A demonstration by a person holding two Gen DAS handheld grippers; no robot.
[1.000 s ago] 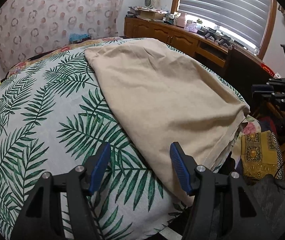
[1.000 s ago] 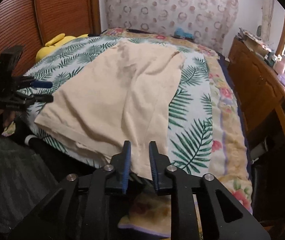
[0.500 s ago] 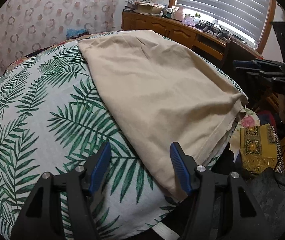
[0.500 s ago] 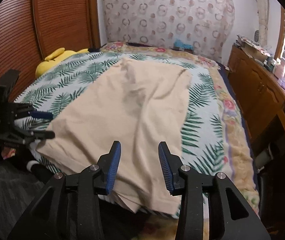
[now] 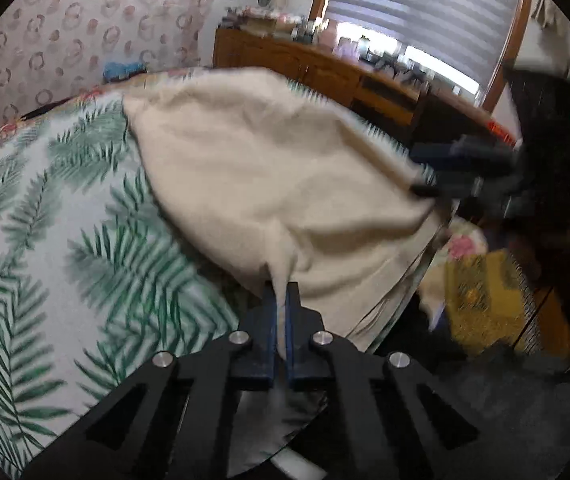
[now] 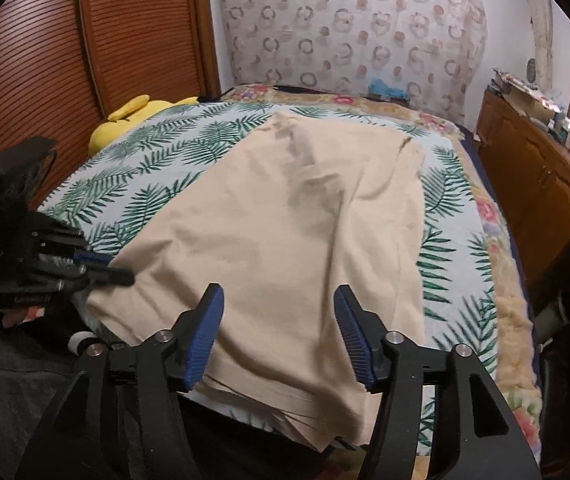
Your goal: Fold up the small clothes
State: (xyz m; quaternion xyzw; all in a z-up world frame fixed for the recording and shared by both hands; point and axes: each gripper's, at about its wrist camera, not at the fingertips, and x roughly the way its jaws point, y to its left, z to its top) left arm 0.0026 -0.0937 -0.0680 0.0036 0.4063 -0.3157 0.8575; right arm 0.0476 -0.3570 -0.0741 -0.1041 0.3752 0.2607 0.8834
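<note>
A beige garment lies spread across the bed, on a white cover printed with green palm fronds, its near hem hanging over the bed's front edge toward the person. The left tongs are clenched on a pinch of that cloth near its near left edge: a narrow ridge of beige fabric runs up from between the blue pads, and the garment is drawn into a fold toward the grip. From the other side the same left tongs show as a dark tool reaching in at the cloth's left corner. The right tongs have just been opening and now stand released, their blue pads wide apart above the garment's near hem; cloth lies beneath and between them, but neither pad presses on it. In the left view, which is blurred, the right tongs appear at the garment's far right edge. A yellow plush toy sits at the head of the bed against a brown slatted door. A wooden cabinet runs along the right side of the bed under a window with blinds, its top crowded with small items too blurred to name.
</note>
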